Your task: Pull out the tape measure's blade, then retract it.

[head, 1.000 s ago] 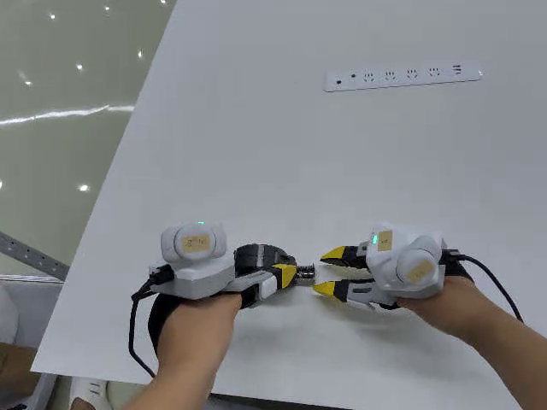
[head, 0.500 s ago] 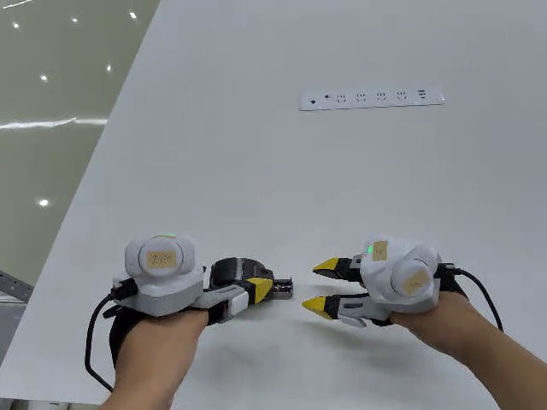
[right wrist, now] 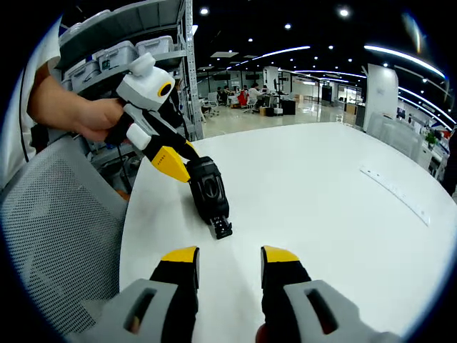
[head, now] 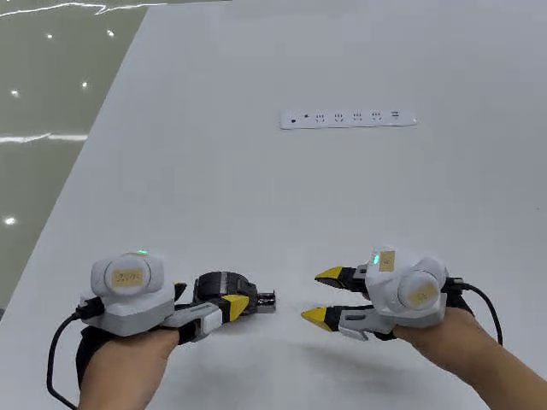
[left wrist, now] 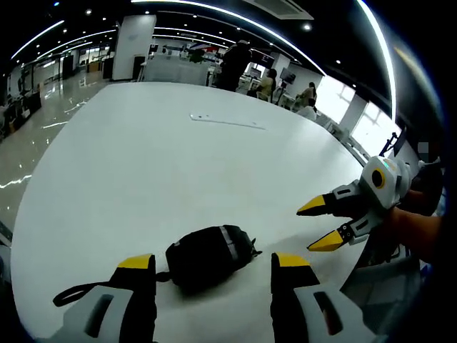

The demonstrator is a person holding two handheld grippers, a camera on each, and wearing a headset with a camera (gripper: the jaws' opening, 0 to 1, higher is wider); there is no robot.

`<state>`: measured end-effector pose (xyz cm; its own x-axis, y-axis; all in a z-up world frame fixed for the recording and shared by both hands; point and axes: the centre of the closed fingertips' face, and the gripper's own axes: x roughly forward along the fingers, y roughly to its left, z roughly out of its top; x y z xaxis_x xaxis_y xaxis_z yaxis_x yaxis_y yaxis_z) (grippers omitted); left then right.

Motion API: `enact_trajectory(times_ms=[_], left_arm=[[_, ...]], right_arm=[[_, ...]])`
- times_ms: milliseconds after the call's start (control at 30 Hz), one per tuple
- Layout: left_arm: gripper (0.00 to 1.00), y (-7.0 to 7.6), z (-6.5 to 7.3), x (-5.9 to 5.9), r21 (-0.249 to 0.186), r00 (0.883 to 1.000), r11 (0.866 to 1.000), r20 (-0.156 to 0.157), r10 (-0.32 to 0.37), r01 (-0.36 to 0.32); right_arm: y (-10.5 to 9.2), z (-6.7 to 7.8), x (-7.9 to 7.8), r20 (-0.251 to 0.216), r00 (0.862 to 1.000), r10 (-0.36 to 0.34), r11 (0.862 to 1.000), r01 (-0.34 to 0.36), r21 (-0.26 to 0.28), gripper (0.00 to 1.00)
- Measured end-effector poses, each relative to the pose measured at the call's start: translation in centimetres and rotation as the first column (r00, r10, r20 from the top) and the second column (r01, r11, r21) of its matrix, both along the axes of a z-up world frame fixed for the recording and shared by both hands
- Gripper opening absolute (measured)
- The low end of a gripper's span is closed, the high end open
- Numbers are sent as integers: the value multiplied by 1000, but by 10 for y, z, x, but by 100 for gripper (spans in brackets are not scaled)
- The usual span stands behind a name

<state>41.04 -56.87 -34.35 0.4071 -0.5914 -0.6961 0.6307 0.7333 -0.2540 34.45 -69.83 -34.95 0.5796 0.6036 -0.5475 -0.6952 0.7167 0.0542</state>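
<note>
Head view: a tan sticker (head: pixel 127 277) sits on each gripper's white housing, its marks too small to read. No lettering can be made out on the tape measure (head: pixel 222 288). It is a rounded matte black case lying on the smooth white bench (head: pixel 256 188) near its front edge, with a small metal hook at its mouth and the blade drawn in.

In the left gripper view the left gripper (left wrist: pixel 213 263) has its yellow-tipped fingers (left wrist: pixel 136 263) spread wide to either side of the case, with a gap showing on both sides. A thin black strap trails from the case.

The right gripper (right wrist: pixel 230 256) is parted and holds nothing, just apart from the hook. A long white power strip (head: pixel 349 118) lies well beyond both. A grey mesh chair (right wrist: pixel 50 236) stands beside the bench.
</note>
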Motion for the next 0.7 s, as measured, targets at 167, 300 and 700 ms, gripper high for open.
enact_trajectory(times_ms=[167,300,700], left_arm=[[63,6,1,-1,7,1000,1000,2,-10,10],[66,11,2,-1,0,1000,1000,7,-14,14],[74,18,10,-11,-17,995,997,56,-78,80]], right_arm=[[-13,4,-7,4,1000,-30,999,30,-16,34],[-21,8,-11,3,998,-57,998,57,-21,36],[-42,13,-30,-15,995,-103,994,102,-47,42]])
